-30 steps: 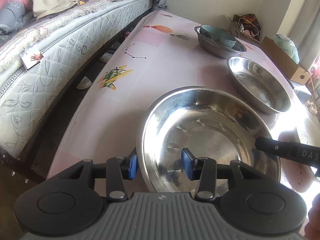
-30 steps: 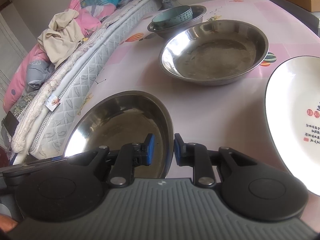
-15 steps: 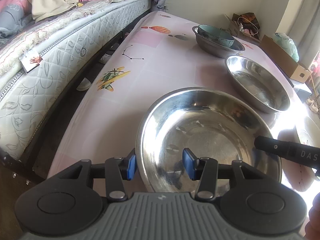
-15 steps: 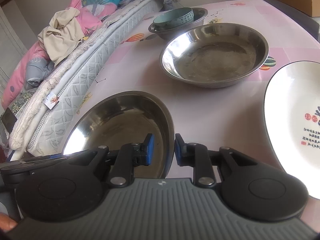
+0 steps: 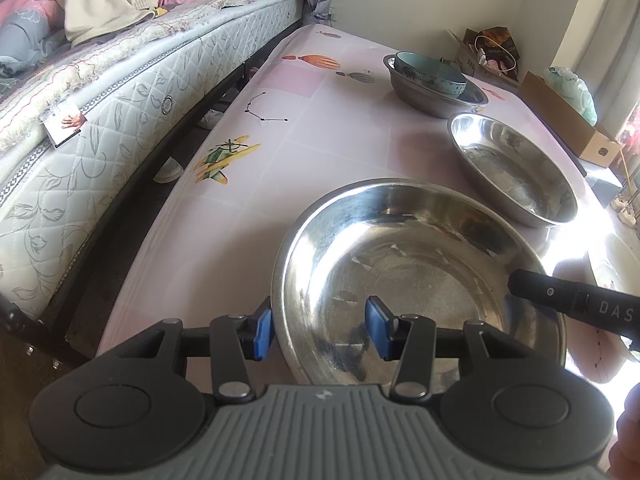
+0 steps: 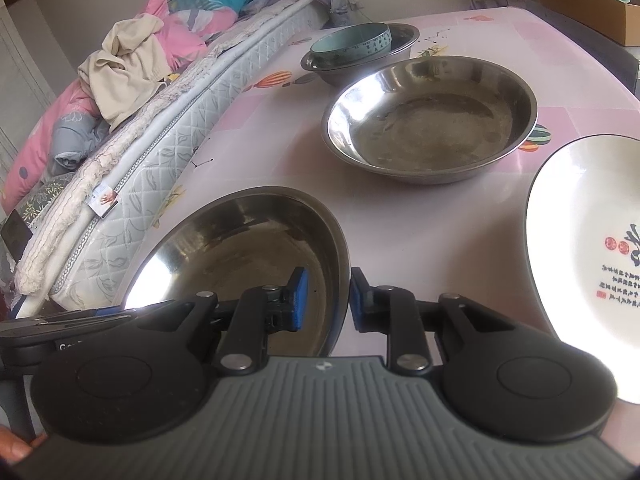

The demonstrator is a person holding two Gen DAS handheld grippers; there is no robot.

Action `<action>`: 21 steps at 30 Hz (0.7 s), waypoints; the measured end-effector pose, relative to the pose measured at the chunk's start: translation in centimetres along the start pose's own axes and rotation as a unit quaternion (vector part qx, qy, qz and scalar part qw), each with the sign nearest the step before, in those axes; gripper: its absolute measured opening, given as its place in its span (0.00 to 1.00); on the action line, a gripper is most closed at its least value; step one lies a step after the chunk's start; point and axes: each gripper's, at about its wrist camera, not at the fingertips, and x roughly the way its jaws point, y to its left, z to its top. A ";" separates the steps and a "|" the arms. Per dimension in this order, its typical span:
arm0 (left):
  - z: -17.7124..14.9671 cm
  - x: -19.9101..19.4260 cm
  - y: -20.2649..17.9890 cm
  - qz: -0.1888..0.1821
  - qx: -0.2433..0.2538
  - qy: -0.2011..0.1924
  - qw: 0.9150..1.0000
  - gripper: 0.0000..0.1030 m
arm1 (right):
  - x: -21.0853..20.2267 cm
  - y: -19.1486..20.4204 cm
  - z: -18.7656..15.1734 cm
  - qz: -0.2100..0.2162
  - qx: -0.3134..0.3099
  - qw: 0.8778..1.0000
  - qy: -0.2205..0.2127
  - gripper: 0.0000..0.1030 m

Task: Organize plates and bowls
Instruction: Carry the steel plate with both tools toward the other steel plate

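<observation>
My left tongs (image 5: 319, 327) stand wide, one blue pad outside the near rim of the nearest steel basin (image 5: 416, 280) and the other pad inside it, neither pressing the metal. My right tongs (image 6: 325, 300) are narrow, straddling the same basin's (image 6: 240, 256) right rim with a sliver of gap on each side; I cannot tell whether they actually pinch it. That basin holds nothing but glare and scuffs, dull grey on its floor. Just beyond it sits a second steel basin (image 6: 432, 120), also bare inside. Farther still, a third steel bowl (image 5: 432, 96) carries a teal bowl (image 5: 430, 72) nested in it. Right of my right tongs lies a white plate (image 6: 592, 248) with red seals and black script. Compared with half a second ago, both tongs sit as they did; nothing on the pink table (image 5: 320, 128) has shifted.
</observation>
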 end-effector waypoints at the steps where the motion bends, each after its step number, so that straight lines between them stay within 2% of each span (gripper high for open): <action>1: 0.0 -0.1 0.0 0.000 0.000 -0.001 1.000 0.46 | 0.0 0.0 0.0 0.000 0.000 1.000 0.000 0.21; 21: 0.3 -1.4 -0.4 -0.001 0.003 -0.016 1.000 0.46 | -1.0 0.3 0.3 0.003 -0.007 1.000 -0.014 0.21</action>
